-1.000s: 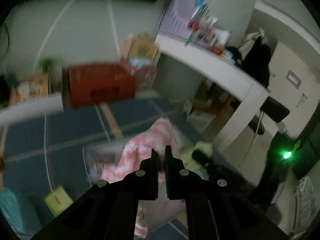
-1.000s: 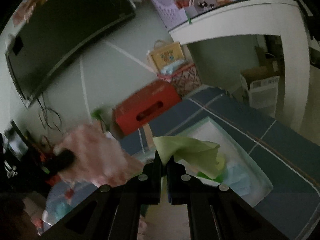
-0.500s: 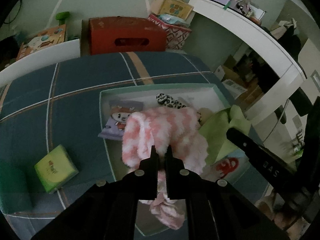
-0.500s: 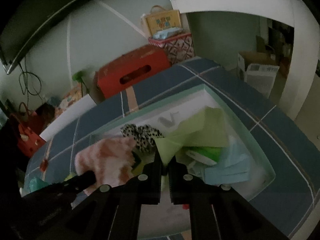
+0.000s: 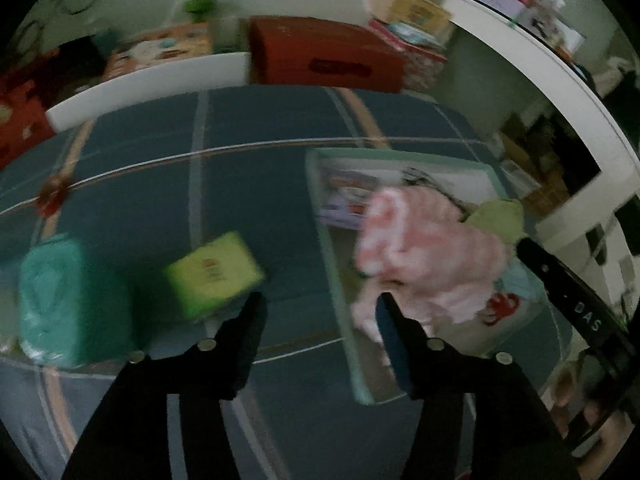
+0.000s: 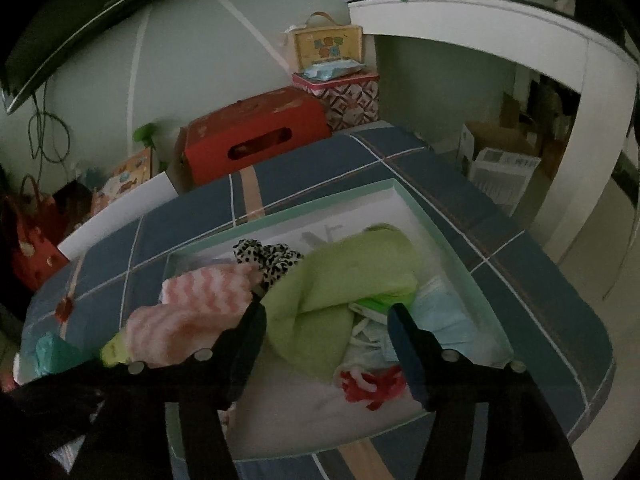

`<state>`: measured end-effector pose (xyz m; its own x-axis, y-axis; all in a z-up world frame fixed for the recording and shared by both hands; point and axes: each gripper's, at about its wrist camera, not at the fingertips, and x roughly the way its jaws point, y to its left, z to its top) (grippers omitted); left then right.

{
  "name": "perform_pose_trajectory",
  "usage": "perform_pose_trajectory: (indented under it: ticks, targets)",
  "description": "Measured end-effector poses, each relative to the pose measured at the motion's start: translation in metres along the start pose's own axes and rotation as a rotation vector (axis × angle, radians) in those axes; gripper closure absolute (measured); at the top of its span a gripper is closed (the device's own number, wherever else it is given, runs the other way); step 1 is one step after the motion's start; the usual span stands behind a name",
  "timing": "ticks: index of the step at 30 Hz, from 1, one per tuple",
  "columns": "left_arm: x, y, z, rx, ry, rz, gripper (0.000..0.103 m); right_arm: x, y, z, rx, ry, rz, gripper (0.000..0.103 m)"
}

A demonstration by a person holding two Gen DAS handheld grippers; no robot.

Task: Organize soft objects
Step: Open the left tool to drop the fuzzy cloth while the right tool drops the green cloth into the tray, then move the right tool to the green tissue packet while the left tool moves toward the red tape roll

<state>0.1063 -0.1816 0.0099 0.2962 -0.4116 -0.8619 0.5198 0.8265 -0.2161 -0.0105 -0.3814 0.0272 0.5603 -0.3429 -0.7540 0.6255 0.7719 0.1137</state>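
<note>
Now both tools' jaws are opening: the left tool (image 5: 320,304) clear of the pink striped cloth (image 6: 200,312), the right tool (image 6: 326,312) over the green cloth (image 6: 340,280), both cloths lying in the tray (image 6: 448,240), long axes running near-left to far-right.

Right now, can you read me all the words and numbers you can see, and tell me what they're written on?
"DAS": white letters on the black finger of the right gripper, seen from the left wrist view.
Yellow-green box: a reddish mark on top, too blurred to read.
Red box: nothing readable.
Yellow picture case: coloured shapes, no readable words.
</note>
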Motion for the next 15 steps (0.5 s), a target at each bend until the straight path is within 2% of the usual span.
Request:
perform_pose_trajectory:
  ticks: [2,4,7,9,12,15]
  targets:
    - [-0.015,0.019,-0.003,-0.034,-0.029,0.037,0.027,-0.003,0.005,0.001,-0.020,-0.005,-0.007,0.022]
    - [-0.028,0.036,-0.004,-0.065,-0.059,0.066,0.025,-0.007,0.011,0.002,-0.034,-0.019,-0.003,0.018]
    - [-0.054,0.071,-0.006,-0.131,-0.128,0.153,0.019,-0.018,0.026,0.003,-0.074,-0.058,0.020,0.014]
    - [-0.071,0.091,-0.009,-0.165,-0.164,0.216,0.012,-0.027,0.039,0.003,-0.102,-0.087,0.039,0.013]
    - [-0.091,0.120,-0.013,-0.214,-0.199,0.291,0.012,-0.036,0.064,0.002,-0.136,-0.109,0.138,0.013]
    - [-0.106,0.146,-0.019,-0.269,-0.216,0.325,0.012,-0.034,0.097,-0.005,-0.193,-0.078,0.261,0.013]
